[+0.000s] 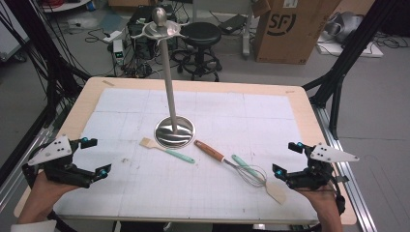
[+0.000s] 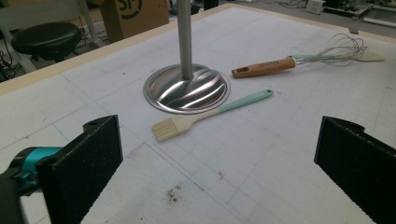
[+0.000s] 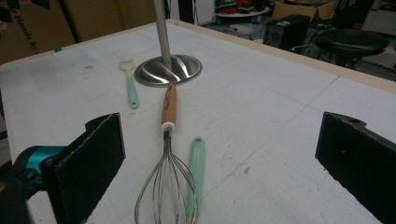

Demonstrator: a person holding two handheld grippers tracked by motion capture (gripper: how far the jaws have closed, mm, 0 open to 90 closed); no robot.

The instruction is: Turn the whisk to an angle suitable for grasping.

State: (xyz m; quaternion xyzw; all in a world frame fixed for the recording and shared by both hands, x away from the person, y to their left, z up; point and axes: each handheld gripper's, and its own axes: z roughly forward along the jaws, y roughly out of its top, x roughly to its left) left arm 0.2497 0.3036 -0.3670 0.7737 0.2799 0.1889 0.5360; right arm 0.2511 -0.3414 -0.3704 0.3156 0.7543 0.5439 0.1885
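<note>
Left gripper [image 1: 95, 157]: lower left, jaws released, nothing held.
Right gripper [image 1: 287, 158]: lower right, jaws released, nothing held.
Whisk [image 1: 232, 163]: laid on the bench, centre right.
Brush [image 1: 166, 150]: laid beside the stand base [image 1: 174, 131].

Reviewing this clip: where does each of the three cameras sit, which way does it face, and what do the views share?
High view: above the person's side, facing forward and down on the table; both forearms, left gripper, right gripper.
Left gripper view: looks between its open jaws at the brush and stand base.
Right gripper view: looks between its open jaws along the whisk toward the stand.
Shared: stand, brush, whisk.
</note>
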